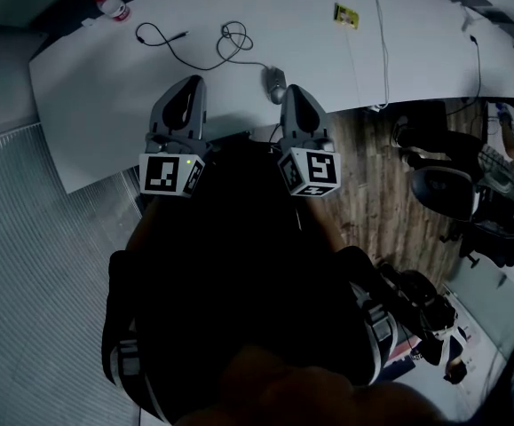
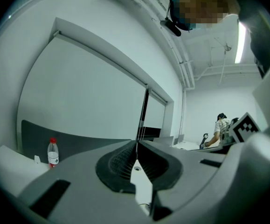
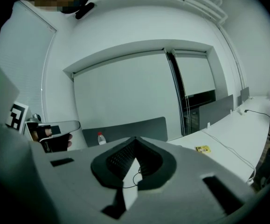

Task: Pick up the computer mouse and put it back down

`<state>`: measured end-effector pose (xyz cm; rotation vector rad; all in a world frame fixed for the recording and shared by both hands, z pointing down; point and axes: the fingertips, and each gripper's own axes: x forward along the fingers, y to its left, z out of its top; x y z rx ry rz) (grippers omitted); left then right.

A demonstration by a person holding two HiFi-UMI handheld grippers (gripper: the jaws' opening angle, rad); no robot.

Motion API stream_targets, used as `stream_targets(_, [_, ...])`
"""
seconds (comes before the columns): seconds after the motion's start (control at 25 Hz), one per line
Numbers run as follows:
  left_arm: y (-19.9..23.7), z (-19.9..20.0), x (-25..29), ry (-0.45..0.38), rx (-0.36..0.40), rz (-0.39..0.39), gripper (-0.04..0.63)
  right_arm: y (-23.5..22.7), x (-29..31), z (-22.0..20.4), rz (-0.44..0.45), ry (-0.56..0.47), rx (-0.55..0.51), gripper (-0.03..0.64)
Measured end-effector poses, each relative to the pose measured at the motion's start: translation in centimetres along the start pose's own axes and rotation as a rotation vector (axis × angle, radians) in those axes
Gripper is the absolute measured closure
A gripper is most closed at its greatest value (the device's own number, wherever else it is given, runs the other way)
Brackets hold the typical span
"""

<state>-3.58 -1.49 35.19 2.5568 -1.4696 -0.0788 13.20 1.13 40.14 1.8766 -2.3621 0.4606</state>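
Lying on white desk (image 1: 106, 78), computer mouse (image 1: 276, 82), left gripper (image 1: 193, 82) and right gripper (image 1: 291, 90), jaws closed on nothing, wood floor (image 1: 372, 167) beside

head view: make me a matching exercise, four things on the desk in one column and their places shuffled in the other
Things:
1 bottle
2 mouse
3 yellow packet
4 cable

Places on the desk:
a near the front edge, about the middle
b far left corner
c far side, right of the middle
d between the bottle and the mouse

Pairs: 1-b; 2-a; 3-c; 4-d
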Motion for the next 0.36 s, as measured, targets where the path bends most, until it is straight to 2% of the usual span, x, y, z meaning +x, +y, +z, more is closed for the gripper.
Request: stream_targets(0.36, [-0.23,0.06,0.61,0.001,-0.004,-0.001,0.584,-0.4,0.21,0.73,0.01,-0.004,-0.005,0.617])
